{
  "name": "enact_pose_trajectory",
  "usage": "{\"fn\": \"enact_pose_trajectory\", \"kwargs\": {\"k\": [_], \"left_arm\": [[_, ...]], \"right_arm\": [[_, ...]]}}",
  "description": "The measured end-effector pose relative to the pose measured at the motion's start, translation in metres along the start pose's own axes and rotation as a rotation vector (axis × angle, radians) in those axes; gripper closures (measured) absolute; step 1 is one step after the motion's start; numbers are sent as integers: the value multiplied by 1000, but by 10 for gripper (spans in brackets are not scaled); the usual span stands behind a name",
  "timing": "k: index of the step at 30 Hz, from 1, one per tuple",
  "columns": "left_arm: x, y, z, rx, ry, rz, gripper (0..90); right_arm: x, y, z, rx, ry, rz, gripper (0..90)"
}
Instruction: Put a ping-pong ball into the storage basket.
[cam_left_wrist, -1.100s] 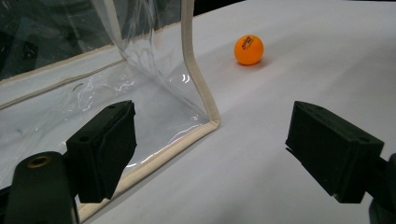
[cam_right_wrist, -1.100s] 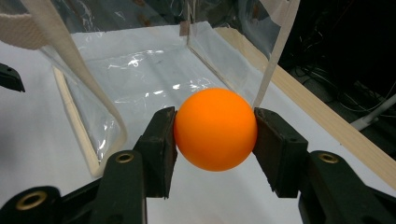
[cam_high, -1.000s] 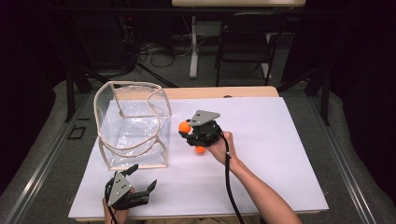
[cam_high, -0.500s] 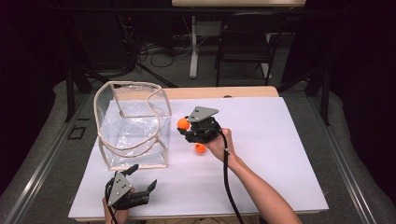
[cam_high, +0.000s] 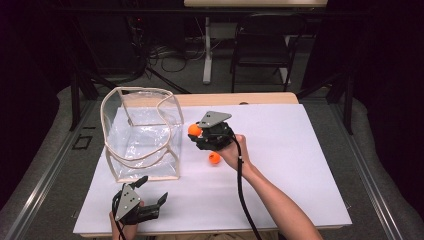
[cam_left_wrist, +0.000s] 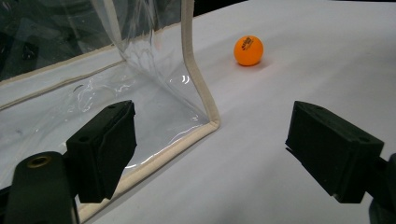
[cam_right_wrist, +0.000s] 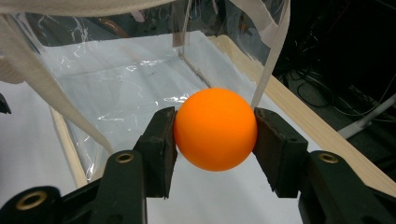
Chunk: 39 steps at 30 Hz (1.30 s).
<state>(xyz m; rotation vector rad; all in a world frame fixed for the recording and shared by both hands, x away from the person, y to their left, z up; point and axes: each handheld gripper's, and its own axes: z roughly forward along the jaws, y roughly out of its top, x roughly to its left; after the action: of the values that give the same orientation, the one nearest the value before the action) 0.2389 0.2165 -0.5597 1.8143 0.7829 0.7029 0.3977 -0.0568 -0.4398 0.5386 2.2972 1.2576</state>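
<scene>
Our right gripper is clamped on an orange ball, one black pad on each side at its widest line, and we hold it above the table just beside the near wall of the clear bag. The ball looks like a table-tennis ball: we judge it very light, hollow, stiff but thin-walled, smooth enough to squirt out if the pads sit off-centre. Across the middle is the right place to take it (a hard squeeze could dent it, so only enough pressure to keep it). Once released we expect it to bounce and roll.

A second orange ball lies on the white sheet under our right hand.

Our left gripper stands wide and holds nothing, near the bag's front corner. The bag is soft film with a cream trim; its mouth sags, so the trim is the firm part to pinch.
</scene>
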Motion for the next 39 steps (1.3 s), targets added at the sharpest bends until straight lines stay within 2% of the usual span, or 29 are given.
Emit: {"fn": "enact_pose_trajectory", "kwargs": {"k": [39], "left_arm": [[-1, 1, 0, -7, -4, 0, 157]], "right_arm": [[-8, 17, -2, -2, -18, -11, 510]]}}
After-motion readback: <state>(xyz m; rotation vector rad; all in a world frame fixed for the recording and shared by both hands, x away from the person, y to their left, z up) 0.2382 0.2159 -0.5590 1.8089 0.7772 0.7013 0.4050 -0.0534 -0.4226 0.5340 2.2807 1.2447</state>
